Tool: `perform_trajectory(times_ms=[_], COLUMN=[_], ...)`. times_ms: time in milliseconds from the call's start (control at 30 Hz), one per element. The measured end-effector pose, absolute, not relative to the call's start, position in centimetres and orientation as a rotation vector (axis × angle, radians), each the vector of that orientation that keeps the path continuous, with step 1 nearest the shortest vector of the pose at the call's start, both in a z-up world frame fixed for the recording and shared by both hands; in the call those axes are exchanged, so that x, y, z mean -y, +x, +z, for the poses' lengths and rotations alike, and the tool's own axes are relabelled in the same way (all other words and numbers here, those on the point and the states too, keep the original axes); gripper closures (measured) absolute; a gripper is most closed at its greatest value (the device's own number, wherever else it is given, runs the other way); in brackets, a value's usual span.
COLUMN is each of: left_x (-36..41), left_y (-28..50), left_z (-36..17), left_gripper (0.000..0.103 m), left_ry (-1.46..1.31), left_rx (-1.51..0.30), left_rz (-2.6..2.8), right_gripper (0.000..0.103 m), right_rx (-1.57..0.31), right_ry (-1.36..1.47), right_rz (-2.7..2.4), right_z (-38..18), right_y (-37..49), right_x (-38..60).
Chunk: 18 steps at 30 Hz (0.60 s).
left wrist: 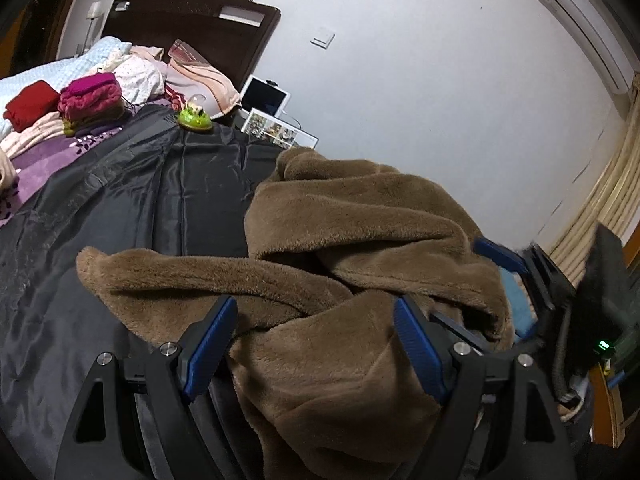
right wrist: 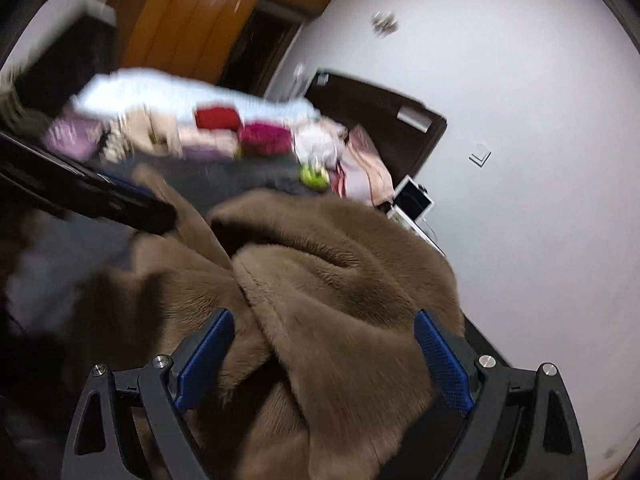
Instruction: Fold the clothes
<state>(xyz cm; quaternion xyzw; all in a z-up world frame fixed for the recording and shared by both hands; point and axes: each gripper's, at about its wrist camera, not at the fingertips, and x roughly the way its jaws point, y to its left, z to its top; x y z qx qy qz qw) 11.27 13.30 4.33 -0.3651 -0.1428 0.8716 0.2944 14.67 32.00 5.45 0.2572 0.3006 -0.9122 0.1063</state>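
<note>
Brown plush fleece garment point(left wrist: 340, 248), bunched on black sheet point(left wrist: 132, 200): left gripper point(left wrist: 316, 340) and right gripper point(right wrist: 324, 356) both gape wide apart, unclamped; seek separate hem corners before closing.

Each camera sits just behind its own tongs, looking forward along the blue-padded fingers. The left view faces across the bed toward the dark wooden headboard point(left wrist: 192, 12), with the crumpled brown fleece garment point(left wrist: 352, 240) close in front. The right view, blurred, sits equally near the garment. Both share the headboard, the garment and the green dome toy point(left wrist: 194, 118).
</note>
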Motion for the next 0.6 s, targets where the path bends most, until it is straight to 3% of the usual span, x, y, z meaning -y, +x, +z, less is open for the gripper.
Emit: perform_trajectory(times_ms=[400, 600], left_x=[-16.4, -17.6], left_y=[10.1, 10.6], left_z=[3.3, 3.2], left_gripper=[0.015, 0.009], left_ry=[-1.000, -1.017], left_rx=[0.266, 0.204], left_rz=[2.282, 2.302], right_gripper=[0.010, 0.010], right_rx=[-1.016, -0.924], right_ry=[0.729, 0.695], right_rz=[-2.911, -2.982], right_z=[5.7, 6.8], right_y=[13.4, 14.9], right_x=[-34.2, -35.8])
